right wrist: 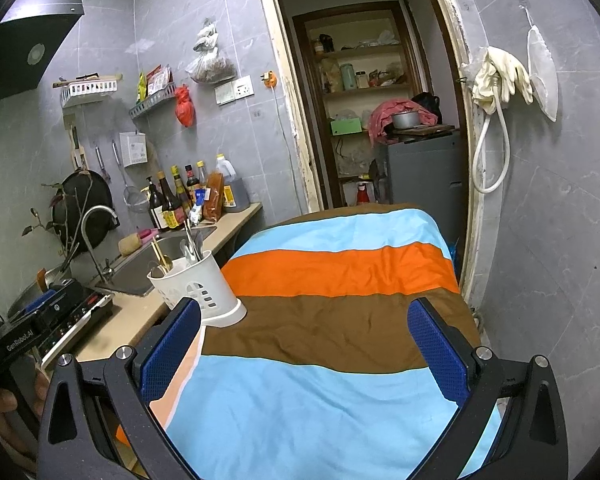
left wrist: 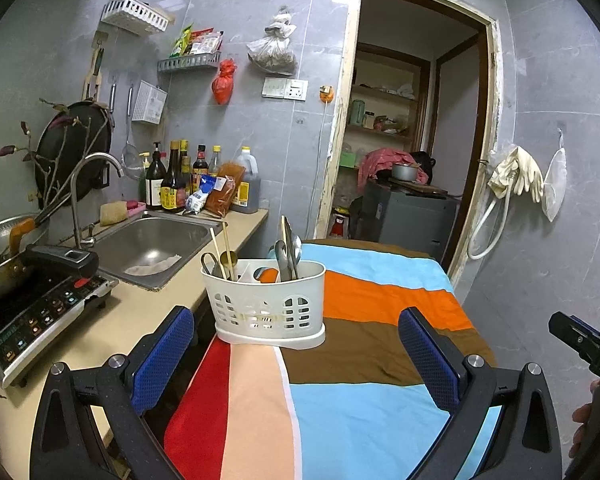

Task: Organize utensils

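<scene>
I see both jaws spread, empty: left gripper [left wrist: 296, 354], right gripper [right wrist: 304, 348]. Utensils [left wrist: 288, 250] upright in white caddy [left wrist: 266, 304] on striped cloth [left wrist: 380, 300].

I see a white plastic utensil caddy [left wrist: 266, 300] standing upright on its drip tray at the left edge of the striped cloth, divided into compartments. Its left compartment holds chopsticks [left wrist: 218, 248], a gold-coloured spoon [left wrist: 229, 258] and scissors [left wrist: 210, 263]. Another compartment, further right, holds steel spoons [left wrist: 288, 254], all handle-down, bowls up.
</scene>
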Demonstrator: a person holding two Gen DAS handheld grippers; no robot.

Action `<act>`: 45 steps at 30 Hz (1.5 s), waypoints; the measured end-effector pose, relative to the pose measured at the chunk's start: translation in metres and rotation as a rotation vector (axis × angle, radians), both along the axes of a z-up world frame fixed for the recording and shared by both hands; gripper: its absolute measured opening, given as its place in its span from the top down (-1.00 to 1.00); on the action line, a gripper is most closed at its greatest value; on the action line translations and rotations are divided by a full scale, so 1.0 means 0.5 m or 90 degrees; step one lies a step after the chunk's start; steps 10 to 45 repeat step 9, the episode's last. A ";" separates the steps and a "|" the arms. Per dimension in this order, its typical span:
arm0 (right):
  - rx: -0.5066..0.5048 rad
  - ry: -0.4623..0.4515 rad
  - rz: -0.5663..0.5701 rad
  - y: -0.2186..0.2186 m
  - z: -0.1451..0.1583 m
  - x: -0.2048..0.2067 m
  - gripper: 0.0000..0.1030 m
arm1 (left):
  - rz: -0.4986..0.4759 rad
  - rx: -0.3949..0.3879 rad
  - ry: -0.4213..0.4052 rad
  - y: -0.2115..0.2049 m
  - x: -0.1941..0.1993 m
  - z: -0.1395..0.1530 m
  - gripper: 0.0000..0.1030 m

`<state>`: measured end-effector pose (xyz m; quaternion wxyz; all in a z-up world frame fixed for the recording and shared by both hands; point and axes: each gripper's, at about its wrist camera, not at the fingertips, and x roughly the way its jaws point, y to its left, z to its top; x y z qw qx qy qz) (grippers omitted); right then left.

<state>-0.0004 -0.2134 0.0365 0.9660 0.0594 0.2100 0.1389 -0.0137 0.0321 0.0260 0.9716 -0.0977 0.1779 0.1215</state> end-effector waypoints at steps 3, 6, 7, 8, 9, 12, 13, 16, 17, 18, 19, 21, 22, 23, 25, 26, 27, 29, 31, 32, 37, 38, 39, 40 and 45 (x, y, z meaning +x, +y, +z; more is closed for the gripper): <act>-0.001 0.004 0.002 -0.001 -0.002 0.004 -0.97 | 0.000 0.001 0.004 0.000 0.002 -0.002 -0.99; -0.006 0.010 0.006 0.000 -0.005 0.008 -0.97 | 0.000 -0.003 0.008 0.002 0.005 -0.003 -0.99; -0.007 0.013 0.008 0.002 -0.004 0.013 -0.97 | 0.001 -0.004 0.010 0.003 0.007 -0.005 -0.99; -0.008 0.016 0.010 0.004 -0.002 0.022 -0.97 | 0.002 -0.004 0.013 0.004 0.015 -0.005 -0.99; -0.010 0.019 0.011 0.005 -0.005 0.022 -0.97 | 0.003 -0.005 0.017 0.006 0.019 -0.007 -0.99; -0.010 0.019 0.011 0.005 -0.005 0.022 -0.97 | 0.003 -0.005 0.017 0.006 0.019 -0.007 -0.99; -0.010 0.019 0.011 0.005 -0.005 0.022 -0.97 | 0.003 -0.005 0.017 0.006 0.019 -0.007 -0.99; -0.010 0.019 0.011 0.005 -0.005 0.022 -0.97 | 0.003 -0.005 0.017 0.006 0.019 -0.007 -0.99; -0.010 0.019 0.011 0.005 -0.005 0.022 -0.97 | 0.003 -0.005 0.017 0.006 0.019 -0.007 -0.99; -0.010 0.019 0.011 0.005 -0.005 0.022 -0.97 | 0.003 -0.005 0.017 0.006 0.019 -0.007 -0.99; -0.010 0.019 0.011 0.005 -0.005 0.022 -0.97 | 0.003 -0.005 0.017 0.006 0.019 -0.007 -0.99; -0.010 0.019 0.011 0.005 -0.005 0.022 -0.97 | 0.003 -0.005 0.017 0.006 0.019 -0.007 -0.99; -0.010 0.019 0.011 0.005 -0.005 0.022 -0.97 | 0.003 -0.005 0.017 0.006 0.019 -0.007 -0.99; -0.010 0.019 0.011 0.005 -0.005 0.022 -0.97 | 0.003 -0.005 0.017 0.006 0.019 -0.007 -0.99; -0.010 0.019 0.011 0.005 -0.005 0.022 -0.97 | 0.003 -0.005 0.017 0.006 0.019 -0.007 -0.99; -0.010 0.019 0.011 0.005 -0.005 0.022 -0.97 | 0.003 -0.005 0.017 0.006 0.019 -0.007 -0.99; -0.010 0.019 0.011 0.005 -0.005 0.022 -0.97 | 0.003 -0.005 0.017 0.006 0.019 -0.007 -0.99; -0.010 0.019 0.011 0.005 -0.005 0.022 -0.97 | 0.003 -0.005 0.017 0.006 0.019 -0.007 -0.99; -0.010 0.019 0.011 0.005 -0.005 0.022 -0.97 | 0.003 -0.005 0.017 0.006 0.019 -0.007 -0.99; -0.010 0.019 0.011 0.005 -0.005 0.022 -0.97 | 0.003 -0.005 0.017 0.006 0.019 -0.007 -0.99; -0.010 0.019 0.011 0.005 -0.005 0.022 -0.97 | 0.003 -0.005 0.017 0.006 0.019 -0.007 -0.99; -0.010 0.019 0.011 0.005 -0.005 0.022 -0.97 | 0.003 -0.005 0.017 0.006 0.019 -0.007 -0.99; -0.010 0.019 0.011 0.005 -0.005 0.022 -0.97 | 0.003 -0.005 0.017 0.006 0.019 -0.007 -0.99; -0.010 0.019 0.011 0.005 -0.005 0.022 -0.97 | 0.003 -0.005 0.017 0.006 0.019 -0.007 -0.99; -0.010 0.019 0.011 0.005 -0.005 0.022 -0.97 | 0.003 -0.005 0.017 0.006 0.019 -0.007 -0.99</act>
